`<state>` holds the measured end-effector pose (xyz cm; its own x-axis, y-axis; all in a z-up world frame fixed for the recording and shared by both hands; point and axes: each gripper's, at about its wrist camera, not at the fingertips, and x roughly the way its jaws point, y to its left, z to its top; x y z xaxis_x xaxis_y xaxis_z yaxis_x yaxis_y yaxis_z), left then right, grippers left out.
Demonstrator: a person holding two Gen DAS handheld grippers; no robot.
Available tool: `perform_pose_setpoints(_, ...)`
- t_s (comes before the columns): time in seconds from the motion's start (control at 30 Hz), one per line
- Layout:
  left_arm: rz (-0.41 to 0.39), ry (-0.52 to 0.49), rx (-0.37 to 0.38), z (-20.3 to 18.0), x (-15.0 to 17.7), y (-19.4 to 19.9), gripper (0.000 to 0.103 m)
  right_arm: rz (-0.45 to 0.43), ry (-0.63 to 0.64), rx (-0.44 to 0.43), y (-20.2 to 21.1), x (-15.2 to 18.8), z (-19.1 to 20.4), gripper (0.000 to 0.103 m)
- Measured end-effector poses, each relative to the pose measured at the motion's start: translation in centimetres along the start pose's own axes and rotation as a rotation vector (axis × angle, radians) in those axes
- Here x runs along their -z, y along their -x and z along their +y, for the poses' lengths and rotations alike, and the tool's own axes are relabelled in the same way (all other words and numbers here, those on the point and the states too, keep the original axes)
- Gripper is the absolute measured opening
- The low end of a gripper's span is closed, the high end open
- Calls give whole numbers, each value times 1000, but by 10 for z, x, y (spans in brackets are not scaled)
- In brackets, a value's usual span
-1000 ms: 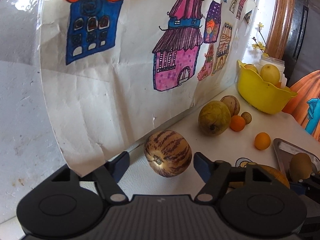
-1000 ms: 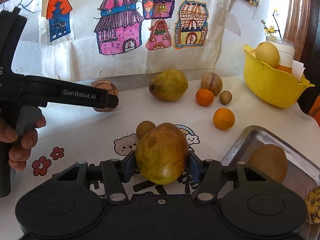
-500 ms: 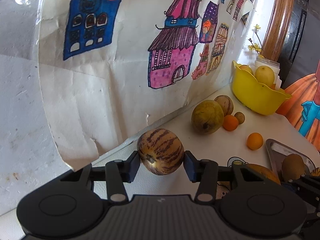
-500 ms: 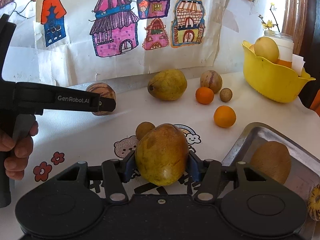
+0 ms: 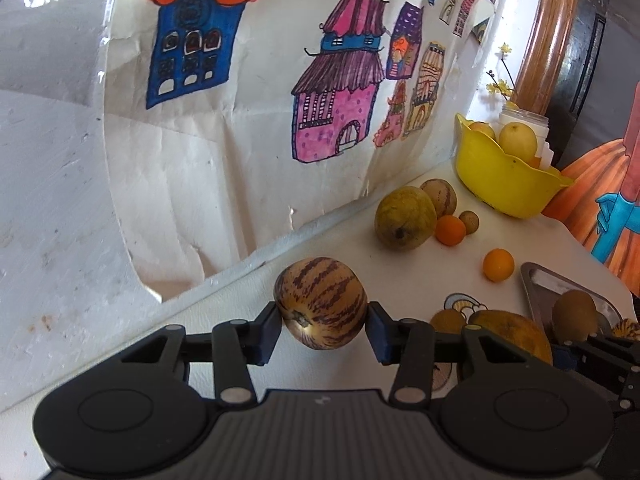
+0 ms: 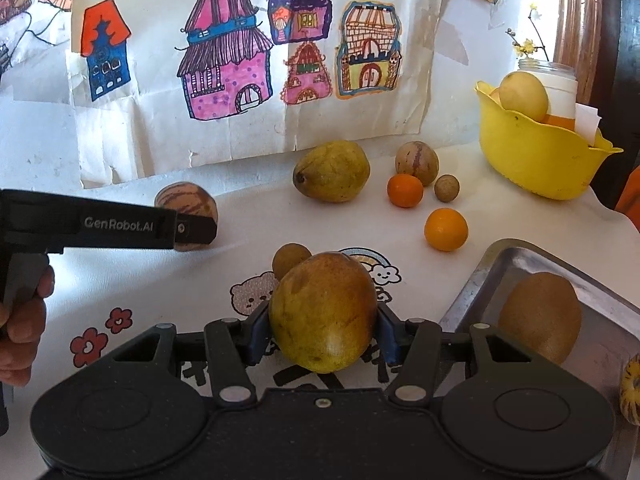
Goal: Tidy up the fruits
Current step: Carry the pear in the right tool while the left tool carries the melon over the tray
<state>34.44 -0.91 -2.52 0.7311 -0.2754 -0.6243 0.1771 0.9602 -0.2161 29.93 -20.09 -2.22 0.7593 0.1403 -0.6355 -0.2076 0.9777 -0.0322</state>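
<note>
My left gripper (image 5: pixel 322 330) is shut on a striped tan melon (image 5: pixel 320 307) near the wall at the table's left; the melon also shows in the right wrist view (image 6: pixel 188 204), half hidden by that gripper's finger. My right gripper (image 6: pixel 322 338) is shut on a yellow-brown mango (image 6: pixel 323 316) and holds it over the table's front. A metal tray (image 6: pixel 492 276) at the right holds a brown fruit (image 6: pixel 540 318) and a striped fruit (image 6: pixel 631 394).
On the white table lie a green mango (image 6: pixel 332 176), a second striped melon (image 6: pixel 417 162), two oranges (image 6: pixel 405 190) (image 6: pixel 445 229) and two small brown fruits (image 6: pixel 447 188) (image 6: pixel 290 260). A yellow bowl (image 6: pixel 532 164) with fruit stands back right. Drawings hang on the wall.
My left gripper has closed on the striped melon and lifted it a little off the table. My right gripper has kept hold of the mango and hardly moved.
</note>
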Motion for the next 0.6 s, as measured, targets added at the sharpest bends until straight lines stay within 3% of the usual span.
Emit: perform_pose_setpoints(0.6,14,-13,37,-31,21,50,49,-64,-50,-20,72,27,-11,54)
